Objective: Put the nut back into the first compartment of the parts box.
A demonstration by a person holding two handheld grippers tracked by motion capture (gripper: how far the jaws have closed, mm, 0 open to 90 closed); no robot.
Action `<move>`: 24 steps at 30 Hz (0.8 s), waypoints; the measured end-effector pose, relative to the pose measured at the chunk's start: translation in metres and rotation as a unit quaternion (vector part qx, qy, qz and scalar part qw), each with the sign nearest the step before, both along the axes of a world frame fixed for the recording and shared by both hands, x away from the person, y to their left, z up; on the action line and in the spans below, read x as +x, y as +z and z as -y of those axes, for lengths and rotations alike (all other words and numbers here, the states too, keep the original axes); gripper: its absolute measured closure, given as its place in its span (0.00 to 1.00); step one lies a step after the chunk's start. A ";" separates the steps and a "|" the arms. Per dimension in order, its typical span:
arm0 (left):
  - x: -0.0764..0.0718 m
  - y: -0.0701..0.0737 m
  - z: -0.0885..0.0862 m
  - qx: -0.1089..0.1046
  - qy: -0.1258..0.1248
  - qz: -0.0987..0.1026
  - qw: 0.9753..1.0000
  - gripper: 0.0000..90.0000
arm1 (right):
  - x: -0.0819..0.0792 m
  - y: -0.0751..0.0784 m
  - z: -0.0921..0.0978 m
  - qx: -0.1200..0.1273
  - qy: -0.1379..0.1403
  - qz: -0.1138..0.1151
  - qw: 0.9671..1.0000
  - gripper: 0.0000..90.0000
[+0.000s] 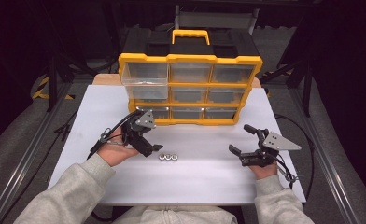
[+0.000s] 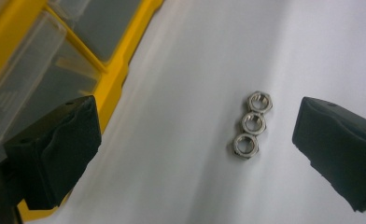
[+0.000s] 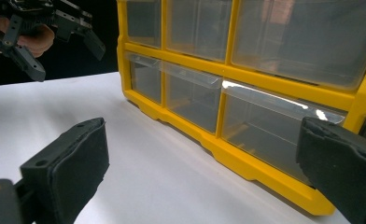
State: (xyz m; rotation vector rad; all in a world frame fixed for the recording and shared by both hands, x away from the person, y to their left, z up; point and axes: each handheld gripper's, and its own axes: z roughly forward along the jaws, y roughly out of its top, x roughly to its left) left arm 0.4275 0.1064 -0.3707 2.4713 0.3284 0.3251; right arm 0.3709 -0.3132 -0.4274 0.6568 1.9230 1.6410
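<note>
Yellow organiser, high view: yellow-framed drawer organiser (image 1: 190,88) stands upright at the far side of the white table (image 1: 125,186), three rows of three clear drawers, yellow handle on top; the top-left drawer (image 1: 144,74) is pulled out toward the person, and I can't make out anything in any of the drawers from here.
Nuts, high view: three small silvery nuts (image 1: 168,157) lie in a touching row on the table, in front of the organiser, below its left half.
Left gripper, high view: left gripper (image 1: 151,148) hovers just left of the nuts, jaws apart, holding nothing.
Right gripper, high view: right gripper (image 1: 242,140) sits in front of the organiser's right end, well apart from the nuts, jaws wide, nothing between them.
Nuts, left gripper view: hexagonal metal nuts (image 2: 252,125), shiny, threaded holes facing up, edge to edge in a line between the spread black jaws, nearer the right one; organiser's yellow edge (image 2: 120,70) beyond the left jaw.
Drawers, right gripper view: organiser (image 3: 265,88) close up past the wide-open jaws, clear drawers looking empty; left gripper (image 3: 64,39) off beyond its corner.
</note>
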 end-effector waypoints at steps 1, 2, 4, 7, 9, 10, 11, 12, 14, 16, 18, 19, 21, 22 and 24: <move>0.001 0.000 0.002 0.012 0.000 0.000 1.000 0.02 | 0.000 0.000 0.000 0.000 0.001 0.000 1.000 0.04; 0.001 0.000 0.004 0.024 0.001 -0.006 1.000 0.02 | 0.000 0.000 0.000 0.000 0.001 0.000 1.000 0.04; 0.004 0.000 0.008 0.045 -0.002 -0.022 0.999 0.03 | 0.000 0.000 0.000 0.000 0.001 0.000 1.000 0.04; 0.006 -0.002 0.013 0.074 -0.008 -0.036 0.997 0.04 | 0.000 0.000 0.000 0.000 0.002 -0.001 1.000 0.04; 0.008 -0.002 0.015 0.087 -0.010 -0.047 0.995 0.05 | 0.000 0.000 0.000 -0.001 0.001 -0.003 1.000 0.04; 0.009 -0.003 0.017 0.097 -0.010 -0.058 0.994 0.06 | 0.000 0.000 0.000 -0.001 0.000 -0.003 1.000 0.04; 0.009 -0.003 0.017 0.097 -0.010 -0.058 0.994 0.07 | 0.000 0.000 0.000 -0.001 0.000 -0.003 1.000 0.04; 0.009 -0.004 0.018 0.101 -0.011 -0.064 0.993 0.07 | 0.000 0.000 0.000 -0.001 -0.003 -0.005 1.000 0.04; 0.009 -0.007 0.021 0.117 -0.016 -0.075 0.990 0.08 | 0.001 0.001 0.001 -0.005 -0.012 -0.010 1.000 0.04; 0.008 -0.011 0.024 0.132 -0.020 -0.087 0.987 0.10 | 0.001 0.002 0.001 -0.008 -0.020 -0.015 1.000 0.04; 0.008 -0.012 0.026 0.139 -0.022 -0.094 0.986 0.11 | 0.001 0.002 0.001 -0.009 -0.020 -0.015 1.000 0.04; 0.008 -0.014 0.027 0.138 -0.023 -0.098 0.985 0.13 | 0.001 0.002 0.001 -0.012 -0.022 -0.015 1.000 0.04; 0.009 -0.016 0.029 0.144 -0.030 -0.108 0.983 0.17 | 0.001 0.002 0.000 -0.018 -0.024 -0.015 0.999 0.04; 0.009 -0.016 0.029 0.144 -0.030 -0.108 0.983 0.18 | 0.001 0.002 0.000 -0.018 -0.024 -0.015 0.999 0.04; 0.008 -0.019 0.032 0.147 -0.030 -0.114 0.982 0.19 | 0.001 0.002 0.000 -0.022 -0.025 -0.017 0.999 0.04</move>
